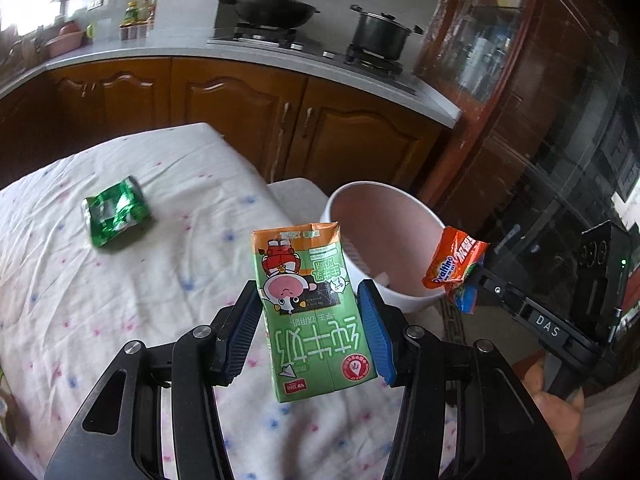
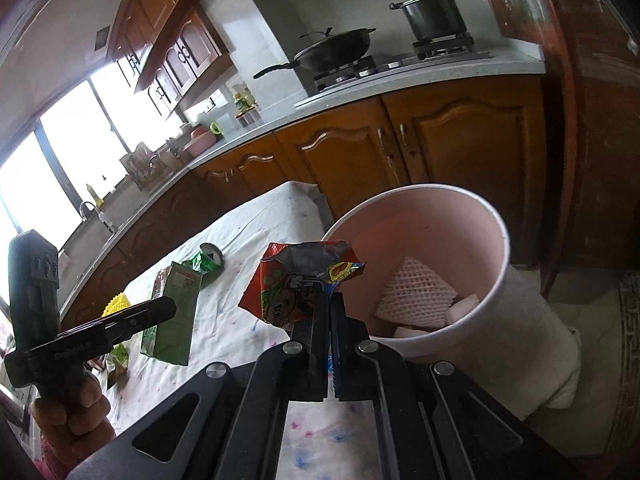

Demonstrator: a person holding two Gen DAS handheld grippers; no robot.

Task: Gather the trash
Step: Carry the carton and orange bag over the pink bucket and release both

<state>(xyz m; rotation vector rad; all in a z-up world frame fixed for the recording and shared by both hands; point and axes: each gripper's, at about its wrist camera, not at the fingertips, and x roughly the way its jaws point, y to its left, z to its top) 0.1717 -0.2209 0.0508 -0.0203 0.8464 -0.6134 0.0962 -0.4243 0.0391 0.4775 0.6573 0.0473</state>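
Observation:
My left gripper [image 1: 310, 312] is shut on a green milk carton [image 1: 312, 312], held upside down above the cloth-covered table [image 1: 120, 300]. The carton also shows in the right wrist view [image 2: 176, 316]. My right gripper [image 2: 330, 300] is shut on an orange snack wrapper [image 2: 288, 280], held beside the rim of the pink trash bin [image 2: 496, 240]. The wrapper [image 1: 456, 264] and bin [image 1: 384, 208] show in the left wrist view too. A crumpled green wrapper [image 1: 116, 212] lies on the table further back, also in the right wrist view [image 2: 208, 260].
The bin holds white foam netting [image 2: 416, 296] and white pieces. A yellow object [image 2: 116, 304] and small scraps [image 2: 118, 360] lie at the table's left. Wooden cabinets [image 1: 240, 112] and a counter with a wok [image 1: 272, 8] and pot [image 1: 380, 32] stand behind.

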